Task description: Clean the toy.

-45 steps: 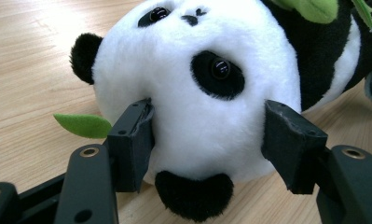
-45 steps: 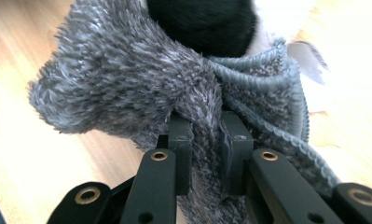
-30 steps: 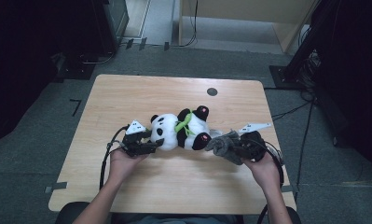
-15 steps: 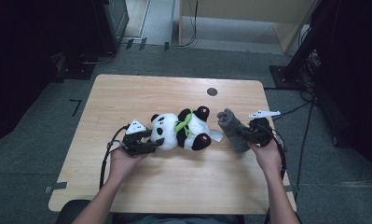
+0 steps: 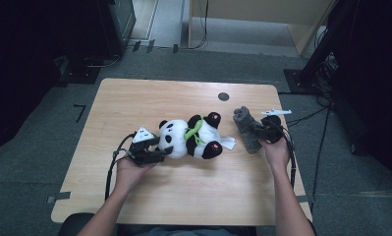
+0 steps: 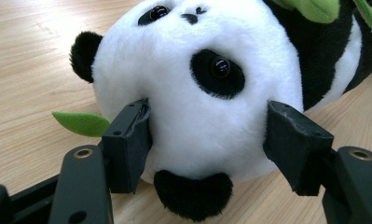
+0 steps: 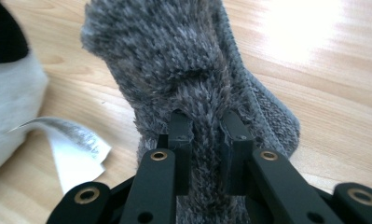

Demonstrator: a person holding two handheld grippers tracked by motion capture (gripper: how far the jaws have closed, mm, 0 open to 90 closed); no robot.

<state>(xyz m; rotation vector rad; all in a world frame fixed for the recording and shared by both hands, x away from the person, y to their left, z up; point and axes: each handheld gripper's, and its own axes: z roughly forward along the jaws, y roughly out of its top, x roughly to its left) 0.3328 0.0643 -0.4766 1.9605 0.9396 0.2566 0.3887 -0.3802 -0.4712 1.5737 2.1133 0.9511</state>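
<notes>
The right gripper (image 7: pixel 207 135) is clamped on a fold of the grey sock (image 7: pixel 183 60), which lies near the surface's (image 5: pixel 134 98) right edge, just beside the panda (image 5: pixel 191 137). The left gripper (image 6: pixel 207 140) straddles the panda's head; its jaws have just been opening, one pad touching the fur, the other apart from it. The panda lies on its back mid-surface. By my reading, the sock is off the toy and being set aside; releasing both remains. The panda's far side and the tag's (image 7: pixel 76 144) print are unreadable.
</notes>
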